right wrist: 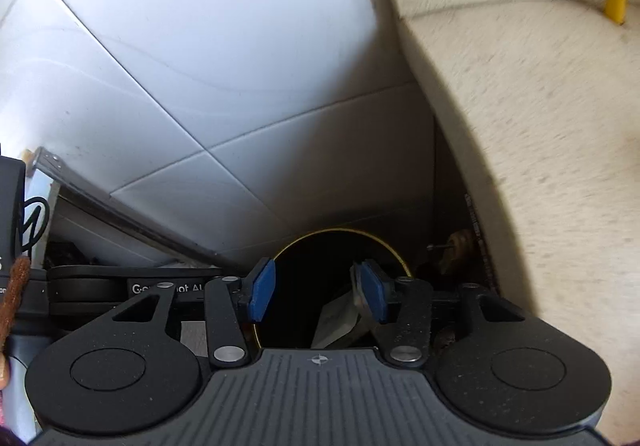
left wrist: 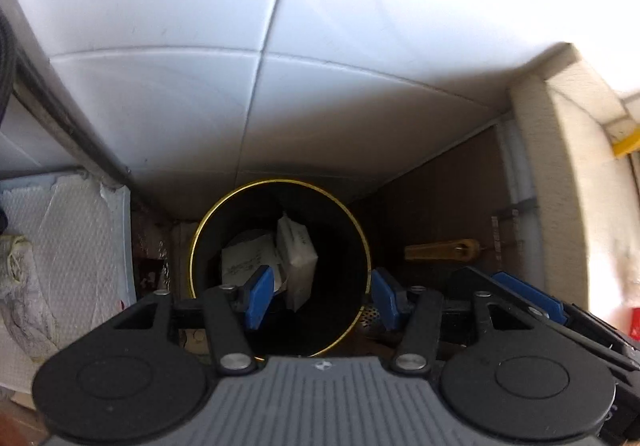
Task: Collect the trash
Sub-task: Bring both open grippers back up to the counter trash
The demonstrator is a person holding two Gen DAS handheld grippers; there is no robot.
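A: Where's the trash?

B: In the bin [left wrist: 280, 270], a black cylinder with a gold rim, by the tiled wall [left wrist: 200, 46]. From the left wrist I see a pale box [left wrist: 298, 258] and crumpled paper [left wrist: 244, 258] inside it.

A: And the left gripper [left wrist: 322, 296]?

B: Over the bin mouth, jaws apart, nothing pressed between them.

A: The right gripper [right wrist: 318, 296]?

B: Also apart, above the bin [right wrist: 312, 286]. A pale scrap [right wrist: 338, 320] lies against its right pad; possibly touching, but I can't tell from here.

A: Anything hidden?

B: The bin's depth is black, its near rim is cut off by the gripper bodies, and the clutter beside the ledge [right wrist: 540, 126] is too dark to make out.
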